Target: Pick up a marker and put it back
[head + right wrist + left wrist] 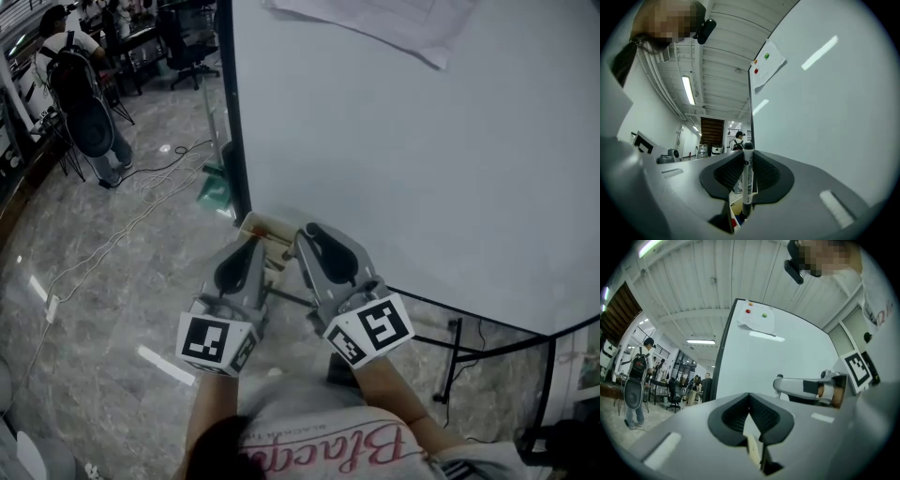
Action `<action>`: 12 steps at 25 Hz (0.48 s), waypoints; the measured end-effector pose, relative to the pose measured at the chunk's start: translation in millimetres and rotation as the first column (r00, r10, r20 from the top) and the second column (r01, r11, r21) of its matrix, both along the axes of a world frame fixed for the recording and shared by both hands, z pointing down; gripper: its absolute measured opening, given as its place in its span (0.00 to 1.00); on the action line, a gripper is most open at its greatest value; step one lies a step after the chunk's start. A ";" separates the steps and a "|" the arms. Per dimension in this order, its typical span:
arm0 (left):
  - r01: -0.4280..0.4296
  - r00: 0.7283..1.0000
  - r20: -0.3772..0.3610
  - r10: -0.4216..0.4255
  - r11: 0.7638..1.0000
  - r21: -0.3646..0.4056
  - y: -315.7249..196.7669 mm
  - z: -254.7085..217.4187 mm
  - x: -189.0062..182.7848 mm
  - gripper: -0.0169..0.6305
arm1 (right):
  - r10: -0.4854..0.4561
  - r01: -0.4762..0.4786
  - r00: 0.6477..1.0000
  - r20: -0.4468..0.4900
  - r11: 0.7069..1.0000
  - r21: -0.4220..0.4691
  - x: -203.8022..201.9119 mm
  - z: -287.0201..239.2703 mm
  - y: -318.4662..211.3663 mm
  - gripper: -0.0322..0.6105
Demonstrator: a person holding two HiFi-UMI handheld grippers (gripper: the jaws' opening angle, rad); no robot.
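Observation:
A white marker with a black cap (748, 178) stands upright between the pads of my right gripper (747, 151), which is shut on it. Below it is a cream marker box (735, 210) holding red and blue things. In the head view the right gripper (307, 232) and left gripper (257, 244) point side by side at that box (265, 228), at the lower left corner of the whiteboard (403, 150). My left gripper (750, 398) is shut with nothing in it; the right gripper's finger (801, 385) shows beside it.
A sheet of paper (375, 23) is pinned near the top of the whiteboard, whose black stand (455, 356) reaches over the marble floor. Cables (112, 234) trail at left. A person with a backpack (80, 89) stands far left near chairs.

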State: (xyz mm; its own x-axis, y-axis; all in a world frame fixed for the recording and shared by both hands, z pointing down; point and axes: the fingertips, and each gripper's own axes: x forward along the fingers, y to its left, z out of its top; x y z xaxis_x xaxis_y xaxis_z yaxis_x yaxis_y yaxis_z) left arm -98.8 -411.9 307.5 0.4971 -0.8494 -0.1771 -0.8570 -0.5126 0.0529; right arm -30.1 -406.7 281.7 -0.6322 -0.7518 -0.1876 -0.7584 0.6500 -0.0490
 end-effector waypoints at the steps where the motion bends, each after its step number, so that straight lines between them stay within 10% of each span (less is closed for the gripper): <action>1: -0.001 1.000 -0.016 0.001 1.000 0.003 0.4 -1.0 0.0 0.02 | -0.001 0.001 1.000 0.001 1.000 0.003 0.0 0.3 0.8 0.15; 12: -0.008 0.999 -0.032 0.008 1.000 -0.009 -4.8 2.0 1.5 0.03 | -0.011 0.012 1.000 0.006 0.999 -0.035 -3.1 16.5 -10.9 0.15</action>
